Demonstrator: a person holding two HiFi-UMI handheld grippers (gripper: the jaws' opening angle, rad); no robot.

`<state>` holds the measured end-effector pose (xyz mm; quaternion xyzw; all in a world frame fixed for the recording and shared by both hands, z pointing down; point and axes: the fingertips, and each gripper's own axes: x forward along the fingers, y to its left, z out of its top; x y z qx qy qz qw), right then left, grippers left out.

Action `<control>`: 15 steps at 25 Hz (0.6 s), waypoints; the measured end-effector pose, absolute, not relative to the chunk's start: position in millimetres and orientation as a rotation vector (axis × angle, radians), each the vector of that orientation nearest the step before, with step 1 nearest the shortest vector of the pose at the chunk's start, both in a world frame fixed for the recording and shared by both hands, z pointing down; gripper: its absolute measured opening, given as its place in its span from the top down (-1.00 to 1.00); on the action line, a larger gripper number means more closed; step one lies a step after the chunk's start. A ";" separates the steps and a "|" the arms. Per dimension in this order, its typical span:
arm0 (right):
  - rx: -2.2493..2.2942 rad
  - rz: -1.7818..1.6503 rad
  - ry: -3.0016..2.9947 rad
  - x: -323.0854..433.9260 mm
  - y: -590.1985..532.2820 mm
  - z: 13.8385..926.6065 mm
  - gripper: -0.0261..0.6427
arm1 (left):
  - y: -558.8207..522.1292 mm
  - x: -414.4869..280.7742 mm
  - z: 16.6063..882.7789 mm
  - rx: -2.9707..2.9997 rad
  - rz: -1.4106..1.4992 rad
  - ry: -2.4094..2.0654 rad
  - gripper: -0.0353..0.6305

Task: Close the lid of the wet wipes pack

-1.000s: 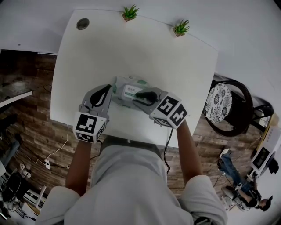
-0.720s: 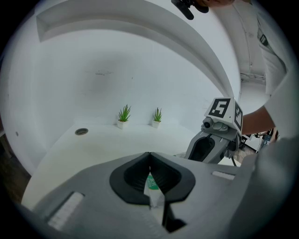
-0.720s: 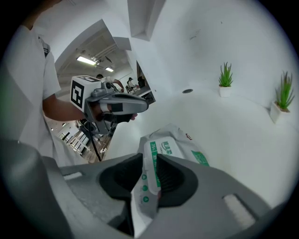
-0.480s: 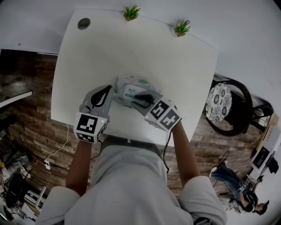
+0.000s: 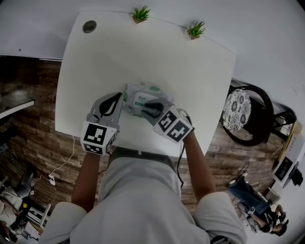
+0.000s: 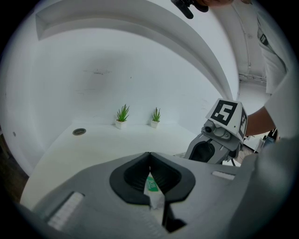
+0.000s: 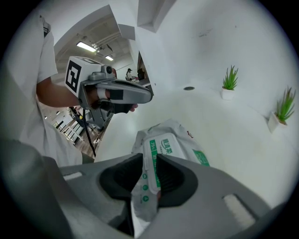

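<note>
Your left gripper (image 6: pixel 150 161) pinches a corner of the white-and-green soft plastic wet wipes pack (image 5: pixel 142 96), which lies mid-frame near the front edge of the white table (image 5: pixel 143 52). Your right gripper (image 7: pixel 147 163) clamps its near end. The white rectangular lid (image 7: pixel 168 143) looks flat already, so probably only a firm press remains.

The wet wipes pack (image 5: pixel 139 97) is showing a pale grey-white wrap with green print, and its lid (image 7: pixel 164 150) is showing white with green lettering. The left gripper (image 5: pixel 116 101) and right gripper (image 5: pixel 151 107) are showing grey bodies, black pads and black-and-white square markers. The plants (image 5: pixel 141 13) at the white tabletop's (image 5: pixel 157 62) far edge are showing green leaves.
</note>
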<state>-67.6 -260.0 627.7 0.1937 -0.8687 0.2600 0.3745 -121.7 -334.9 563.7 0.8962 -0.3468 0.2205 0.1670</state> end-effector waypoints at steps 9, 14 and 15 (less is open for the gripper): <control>0.571 0.662 -2.258 -66.6 -258.8 623.7 0.63 | -336.2 -122.7 553.6 2.575 0.617 -0.983 0.87; 0.601 0.662 -2.269 -62.1 -258.1 613.6 0.63 | -338.5 -123.6 545.3 2.597 0.601 -0.980 0.87; 0.617 0.666 -2.276 -60.6 -258.1 610.1 0.63 | -338.1 -124.2 544.5 2.599 0.600 -0.977 0.87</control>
